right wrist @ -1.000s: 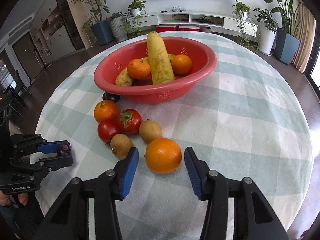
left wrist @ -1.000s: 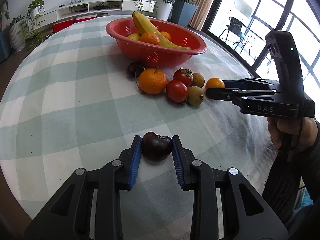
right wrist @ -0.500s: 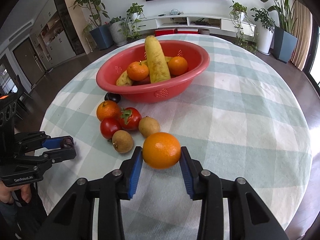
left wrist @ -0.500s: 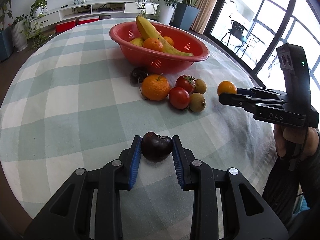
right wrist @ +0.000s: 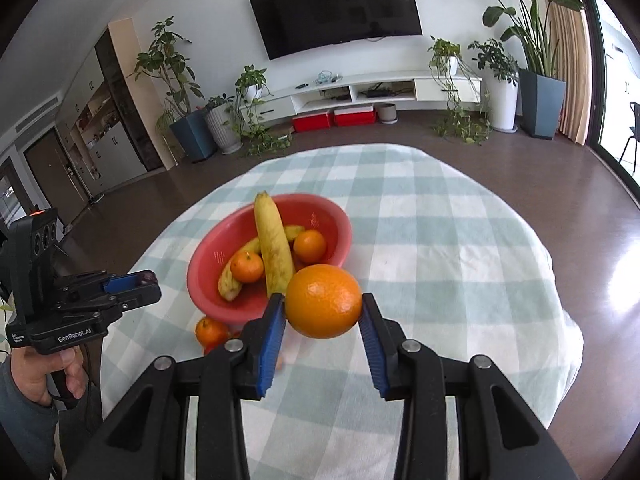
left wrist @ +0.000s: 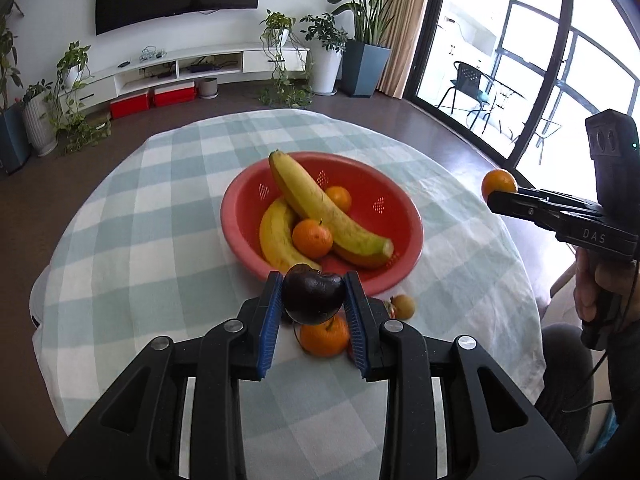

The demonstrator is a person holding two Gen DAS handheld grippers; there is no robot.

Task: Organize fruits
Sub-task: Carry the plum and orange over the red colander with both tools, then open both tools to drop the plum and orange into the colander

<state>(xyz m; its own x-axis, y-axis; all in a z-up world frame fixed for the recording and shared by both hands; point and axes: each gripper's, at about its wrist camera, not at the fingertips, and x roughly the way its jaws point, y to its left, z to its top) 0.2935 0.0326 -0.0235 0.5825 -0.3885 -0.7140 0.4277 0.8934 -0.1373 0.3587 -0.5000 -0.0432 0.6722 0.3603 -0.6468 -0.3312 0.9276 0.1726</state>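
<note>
Above the surface [left wrist: 132, 248], each hand-held gripper carries fruit toward the red bowl [left wrist: 404, 220]. Left hand-held gripper [left wrist: 313, 304] is clamped on a dark plum [left wrist: 313, 298]; right hand-held gripper [right wrist: 323, 312] is clamped on an orange [right wrist: 323, 301].

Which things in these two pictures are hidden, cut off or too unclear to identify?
- Left wrist view: fruit left on the tablecloth is mostly hidden behind the left gripper and its dark plum; only a mandarin and a brown fruit show.
- Right wrist view: the same fruit is blurred and covered by the right gripper holding the orange.
- Right wrist view: the red bowl's bottom lies under the bananas.
</note>
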